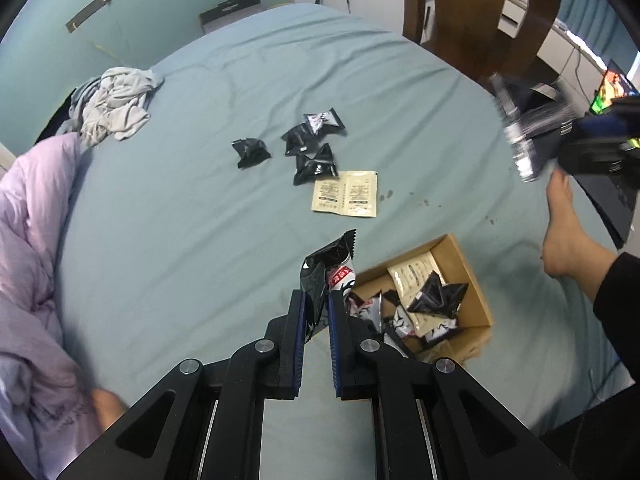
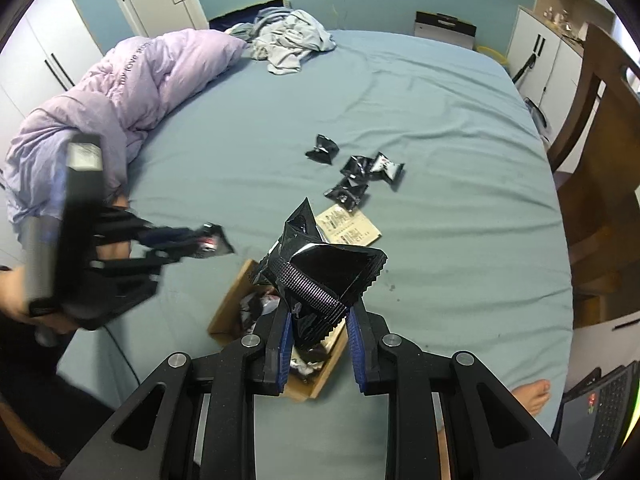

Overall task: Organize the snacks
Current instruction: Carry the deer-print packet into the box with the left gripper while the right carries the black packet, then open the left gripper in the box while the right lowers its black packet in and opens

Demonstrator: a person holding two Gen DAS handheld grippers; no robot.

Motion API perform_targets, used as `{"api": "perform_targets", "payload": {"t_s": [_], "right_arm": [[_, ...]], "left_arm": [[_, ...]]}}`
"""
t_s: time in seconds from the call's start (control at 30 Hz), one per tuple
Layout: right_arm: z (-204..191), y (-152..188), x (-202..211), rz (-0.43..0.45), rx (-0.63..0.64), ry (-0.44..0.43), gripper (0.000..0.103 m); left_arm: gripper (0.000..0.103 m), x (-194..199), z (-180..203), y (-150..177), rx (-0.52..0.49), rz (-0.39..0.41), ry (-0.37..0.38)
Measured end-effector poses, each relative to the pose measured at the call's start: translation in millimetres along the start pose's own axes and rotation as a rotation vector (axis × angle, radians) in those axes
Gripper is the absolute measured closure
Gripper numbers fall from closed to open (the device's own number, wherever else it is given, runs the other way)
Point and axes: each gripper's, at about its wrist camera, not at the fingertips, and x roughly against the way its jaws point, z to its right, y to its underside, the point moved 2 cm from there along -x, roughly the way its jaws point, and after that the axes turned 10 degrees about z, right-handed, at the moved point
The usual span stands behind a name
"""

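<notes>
My left gripper (image 1: 317, 300) is shut on a black snack packet (image 1: 328, 270) and holds it above the bed, just left of the cardboard box (image 1: 476, 280). The box holds several black and beige packets. My right gripper (image 2: 318, 322) has its jaws apart around a black snack packet (image 2: 320, 268) that sits between them over the box (image 2: 228, 304). Several black packets (image 1: 308, 146) and a beige double sachet (image 1: 346, 194) lie loose on the blue sheet; they also show in the right wrist view (image 2: 352, 178).
A lilac duvet (image 2: 120, 80) and a grey pile of clothes (image 2: 288, 38) lie at the bed's far side. A wooden chair (image 1: 480, 12) stands past the bed. A bare foot (image 1: 558, 224) rests by the box. A laptop (image 2: 596, 420) lies at the bed's edge.
</notes>
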Motion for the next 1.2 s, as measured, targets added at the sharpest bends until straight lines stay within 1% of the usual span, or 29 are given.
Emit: {"api": "perform_targets", "payload": {"t_s": [0.07,0.1,0.17,0.27,0.37,0.43,0.5,0.53,0.6,0.67,0.7,0.73,0.83,0.93,1.03,1.1,1.13,1.17,1.2], "right_arm": [[13,2,-9,-0.018,-0.088,-0.031,0.081],[15,2,-13,-0.017,-0.09,-0.034,0.081],[17,3,-19,0.012,-0.032,0.008,0.081],[17,9,-32,0.026,0.001,0.022,0.081],[14,25,-52,0.024,0.011,0.04,0.081],[8,39,-69,0.0,0.01,0.018,0.081],[8,48,-83,-0.052,0.002,-0.008,0.081],[7,53,-89,-0.082,-0.008,-0.015,0.081],[6,58,-99,-0.133,-0.036,-0.052,0.081],[1,62,-107,-0.156,-0.014,-0.051,0.081],[-3,66,-111,-0.165,0.014,-0.044,0.081],[-5,65,-114,-0.176,0.021,-0.045,0.081],[-2,64,-119,-0.187,-0.006,-0.044,0.081],[-1,63,-121,-0.183,-0.007,-0.03,0.081],[-1,64,-119,-0.187,-0.024,-0.053,0.081],[1,63,-122,-0.187,-0.038,-0.066,0.081],[0,63,-120,-0.186,-0.026,-0.066,0.081],[-1,63,-120,-0.184,-0.015,-0.063,0.081],[-3,63,-119,-0.184,-0.004,-0.062,0.081]], "left_arm": [[0.093,2,1,-7,-0.013,-0.007,0.013],[0.093,3,0,-10,-0.01,0.004,0.017],[0.093,3,-4,-12,0.024,0.033,0.028],[0.092,-13,-5,-6,0.046,0.038,0.061],[0.092,-44,4,11,0.016,-0.027,0.102],[0.092,-62,9,25,0.026,-0.048,0.131],[0.092,-74,15,39,0.049,-0.064,0.183],[0.092,-77,18,44,0.045,-0.076,0.208],[0.092,-89,26,57,0.019,-0.134,0.232],[0.092,-99,33,65,0.023,-0.188,0.264],[0.092,-102,36,67,0.021,-0.198,0.268],[0.092,-104,39,68,0.019,-0.189,0.263],[0.092,-107,39,67,0.02,-0.165,0.245],[0.09,-106,37,65,0.015,-0.148,0.221],[0.088,-108,36,56,-0.003,-0.12,0.184],[0.088,-110,34,52,0.013,-0.111,0.179],[0.088,-110,33,50,0.022,-0.102,0.171],[0.085,-110,31,49,0.025,-0.088,0.158],[0.079,-109,30,47,0.023,-0.075,0.139]]}}
